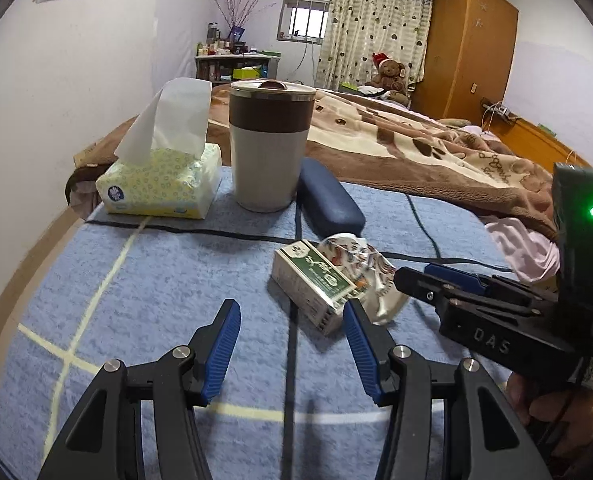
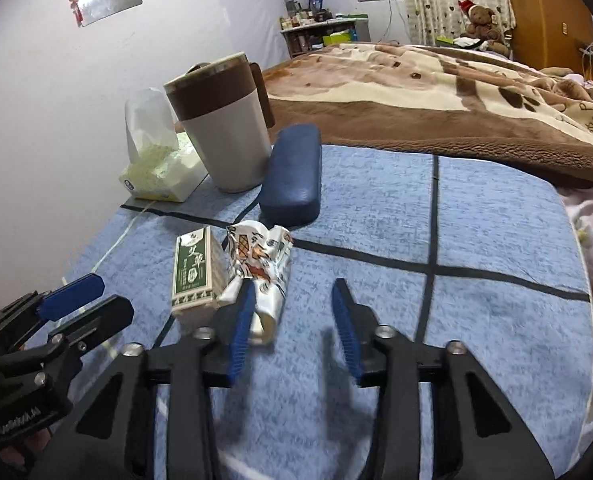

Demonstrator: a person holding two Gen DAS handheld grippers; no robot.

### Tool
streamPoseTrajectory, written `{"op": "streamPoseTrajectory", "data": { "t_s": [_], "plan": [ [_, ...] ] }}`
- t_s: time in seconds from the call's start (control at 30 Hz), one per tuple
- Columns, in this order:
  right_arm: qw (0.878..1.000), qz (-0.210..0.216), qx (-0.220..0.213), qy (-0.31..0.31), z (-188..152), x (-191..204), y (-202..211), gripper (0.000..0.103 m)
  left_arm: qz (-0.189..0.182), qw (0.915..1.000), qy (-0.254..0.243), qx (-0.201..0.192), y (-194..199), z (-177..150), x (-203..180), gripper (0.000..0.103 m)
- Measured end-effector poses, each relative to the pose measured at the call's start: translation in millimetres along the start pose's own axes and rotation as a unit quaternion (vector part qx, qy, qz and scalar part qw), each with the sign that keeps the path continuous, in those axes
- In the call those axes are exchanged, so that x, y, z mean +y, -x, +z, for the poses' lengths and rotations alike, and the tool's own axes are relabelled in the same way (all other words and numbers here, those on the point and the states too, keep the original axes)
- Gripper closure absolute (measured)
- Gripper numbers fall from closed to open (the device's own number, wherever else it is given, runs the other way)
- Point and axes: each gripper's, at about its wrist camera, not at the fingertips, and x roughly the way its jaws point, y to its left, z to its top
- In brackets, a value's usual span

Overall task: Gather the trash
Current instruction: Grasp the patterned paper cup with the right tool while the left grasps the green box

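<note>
A small green and white carton [image 1: 316, 280] [image 2: 194, 272] lies on the blue towel [image 1: 156, 280]. A crumpled printed wrapper [image 1: 360, 256] [image 2: 264, 256] rests against its side. My left gripper [image 1: 291, 312] is open with nothing between its fingers, and the carton sits just ahead of its right fingertip. My right gripper [image 2: 293, 290] is open over the towel. Its left finger [image 2: 240, 320] overlaps the wrapper's near end, and the right finger stands apart from it. The right gripper [image 1: 420, 280] also shows from the side in the left wrist view, next to the wrapper.
Behind the trash stand a grey and brown tumbler [image 1: 270, 148], a tissue pack [image 1: 160, 184] and a dark blue case [image 1: 328, 200]. A bed with a brown blanket [image 1: 416, 148] borders the far edge. A wall runs along the left.
</note>
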Motion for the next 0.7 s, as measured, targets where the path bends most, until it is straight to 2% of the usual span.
{"op": "streamPoseTrajectory", "data": {
  "t_s": [0.07, 0.13, 0.17, 0.37, 0.5, 0.7],
  "plan": [
    [1.000, 0.001, 0.010, -0.007, 2, -3, -5, 0.074, -0.009, 0.9999, 0.007, 0.009, -6, 2, 2, 0.050],
    [1.000, 0.010, 0.019, -0.011, 2, -5, -9, 0.092, -0.022, 0.9995, 0.016, 0.014, -12, 5, 5, 0.050],
    [1.000, 0.010, 0.024, -0.010, 2, -5, -11, 0.093, -0.024, 0.9993, 0.021, 0.018, -15, 6, 6, 0.050],
    [0.999, 0.021, 0.027, -0.002, 2, -8, -10, 0.094, -0.026, 0.9993, 0.018, 0.019, -26, 13, -2, 0.047],
    [1.000, 0.006, 0.015, 0.005, 3, -11, -4, 0.095, -0.029, 0.9990, 0.024, 0.024, -33, 16, -3, 0.046],
    [0.998, -0.057, -0.012, 0.015, 5, -28, 12, 0.095, -0.028, 0.9987, 0.025, 0.034, -47, 18, -10, 0.046]
  ]
}}
